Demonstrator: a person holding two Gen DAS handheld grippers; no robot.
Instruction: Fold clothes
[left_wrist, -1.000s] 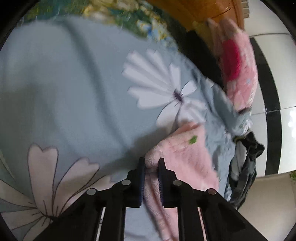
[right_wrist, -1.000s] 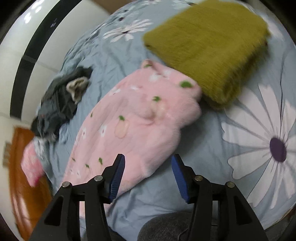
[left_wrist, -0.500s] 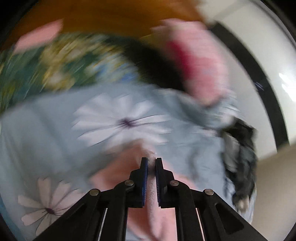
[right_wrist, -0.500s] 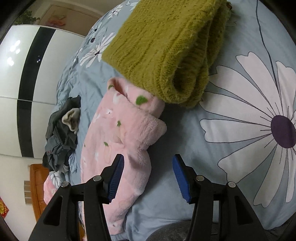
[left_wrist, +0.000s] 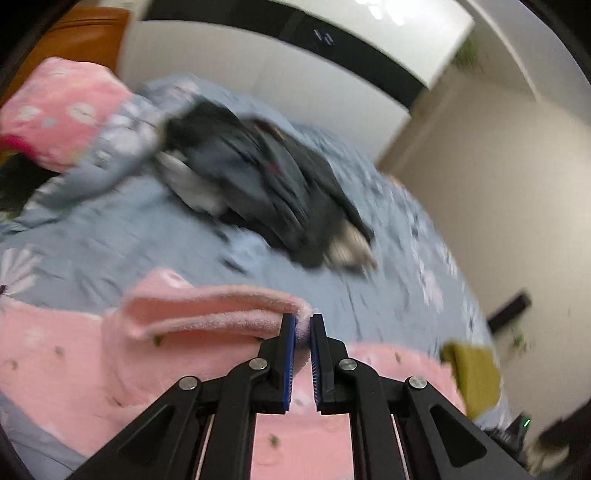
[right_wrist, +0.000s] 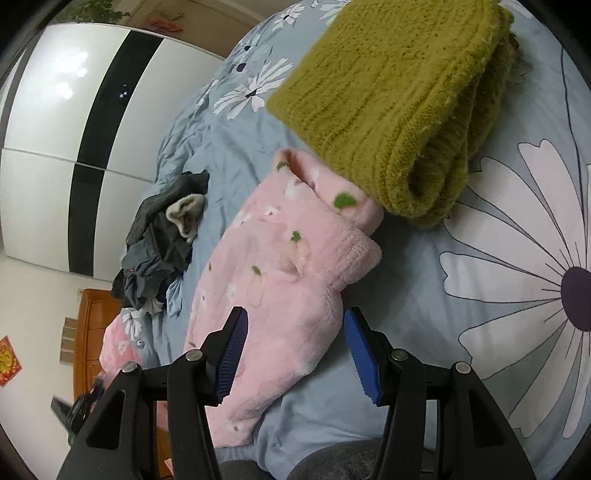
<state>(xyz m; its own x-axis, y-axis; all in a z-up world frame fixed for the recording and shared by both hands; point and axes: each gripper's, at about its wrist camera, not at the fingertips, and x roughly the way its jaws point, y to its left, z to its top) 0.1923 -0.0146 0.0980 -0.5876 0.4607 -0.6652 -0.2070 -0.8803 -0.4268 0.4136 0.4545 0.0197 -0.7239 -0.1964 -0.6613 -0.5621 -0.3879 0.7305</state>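
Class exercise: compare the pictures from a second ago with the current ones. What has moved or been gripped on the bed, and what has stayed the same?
The left gripper, shut on the pink fleece garment throughout, has lifted and carried its edge, folding it narrower, and now faces the dark clothes pile. The right gripper stays open above the garment. The folded olive sweater and bedsheet are unchanged.

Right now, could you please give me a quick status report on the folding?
Left tool shut on pink fleece garment, edge lifted. Right tool open, hovering over it. Folded olive sweater lies over its far end. Dark clothes heaped aside.
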